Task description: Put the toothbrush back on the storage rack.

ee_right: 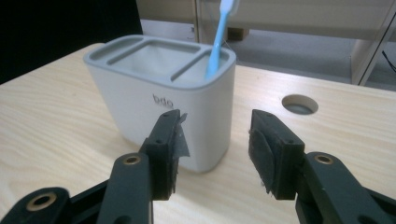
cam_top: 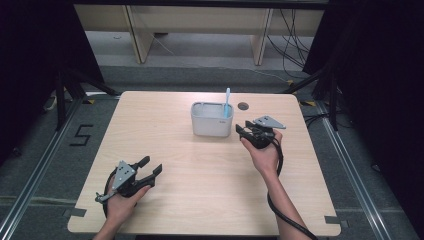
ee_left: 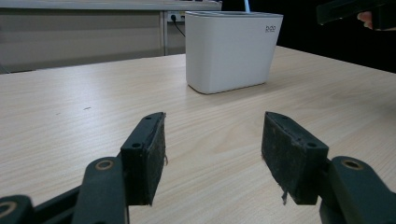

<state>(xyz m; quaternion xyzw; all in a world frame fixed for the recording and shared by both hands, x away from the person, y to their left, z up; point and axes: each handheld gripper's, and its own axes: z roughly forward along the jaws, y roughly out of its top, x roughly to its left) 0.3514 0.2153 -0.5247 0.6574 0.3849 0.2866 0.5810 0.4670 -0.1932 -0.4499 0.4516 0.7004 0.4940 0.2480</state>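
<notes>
A white holder (cam_top: 212,120) with a grey slotted top stands near the far middle of the table (cam_top: 200,165). A light blue toothbrush (cam_top: 227,102) stands upright in its right-hand slot (ee_right: 219,37). My right gripper (cam_top: 242,131) hovers just right of the holder, open, with nothing between its jaws; its own view (ee_right: 215,144) faces the holder's corner (ee_right: 159,107). My left gripper (cam_top: 151,166) rests open near the front left, pointing toward the holder (ee_left: 231,49) from a distance (ee_left: 212,154).
A round cable hole (cam_top: 243,106) lies in the tabletop behind the holder, also seen beside it (ee_right: 300,104). The right hand and its gripper (ee_left: 355,11) appear at the upper right of the left gripper view. Desk legs and cables stand on the floor beyond.
</notes>
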